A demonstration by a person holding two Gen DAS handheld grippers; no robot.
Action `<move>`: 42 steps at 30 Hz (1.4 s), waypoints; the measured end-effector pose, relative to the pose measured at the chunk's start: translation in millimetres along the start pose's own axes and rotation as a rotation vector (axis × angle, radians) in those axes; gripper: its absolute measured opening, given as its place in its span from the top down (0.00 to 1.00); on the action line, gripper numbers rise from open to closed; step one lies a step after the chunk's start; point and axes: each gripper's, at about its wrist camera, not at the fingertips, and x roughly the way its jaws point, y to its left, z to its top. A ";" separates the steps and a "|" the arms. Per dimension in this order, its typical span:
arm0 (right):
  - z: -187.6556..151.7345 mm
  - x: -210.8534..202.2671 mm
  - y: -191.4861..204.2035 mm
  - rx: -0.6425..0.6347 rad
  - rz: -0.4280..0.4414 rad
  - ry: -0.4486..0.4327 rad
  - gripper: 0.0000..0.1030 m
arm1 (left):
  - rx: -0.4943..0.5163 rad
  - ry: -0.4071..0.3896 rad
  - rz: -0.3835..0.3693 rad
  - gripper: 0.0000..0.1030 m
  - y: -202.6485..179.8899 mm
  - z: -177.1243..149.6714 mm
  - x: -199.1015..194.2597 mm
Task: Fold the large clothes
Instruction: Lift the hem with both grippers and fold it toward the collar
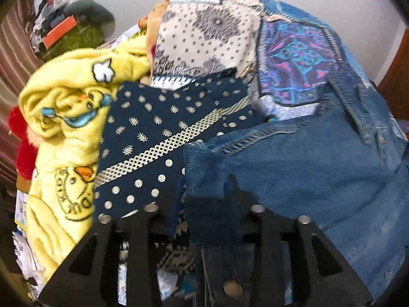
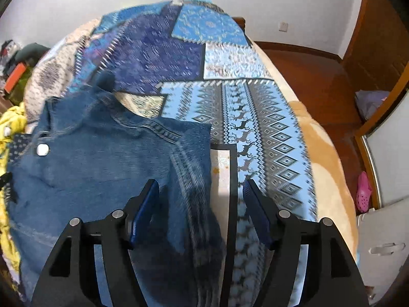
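Observation:
A blue denim shirt (image 2: pixel 102 168) lies on the patterned bedspread (image 2: pixel 268 133). In the left wrist view the denim shirt (image 1: pixel 306 168) fills the right half, and my left gripper (image 1: pixel 207 204) is shut on a fold of its edge. In the right wrist view my right gripper (image 2: pixel 200 186) is open, its blue-padded fingers (image 2: pixel 144 209) standing either side of the shirt's right edge, just above the cloth. A white button (image 2: pixel 42 150) shows near the shirt's collar.
A yellow fleece blanket (image 1: pixel 66 133) and a navy dotted garment (image 1: pixel 158 130) are piled left of the shirt. Clutter with an orange box (image 1: pixel 60 32) sits at the far left. Wooden floor (image 2: pixel 314 76), a cabinet and a pink shoe (image 2: pixel 364 192) lie right of the bed.

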 end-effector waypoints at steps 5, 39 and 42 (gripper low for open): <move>-8.0 -47.9 7.2 -0.015 0.047 -0.051 0.35 | 0.060 -0.085 -0.017 0.39 -12.7 -10.0 -61.8; -241.3 -149.6 10.6 0.010 0.121 0.026 0.17 | -0.223 0.168 -0.286 0.13 38.9 -281.9 -135.2; -255.4 -152.8 -1.7 0.081 0.145 0.036 0.17 | -0.275 0.187 -0.335 0.13 41.3 -294.7 -134.8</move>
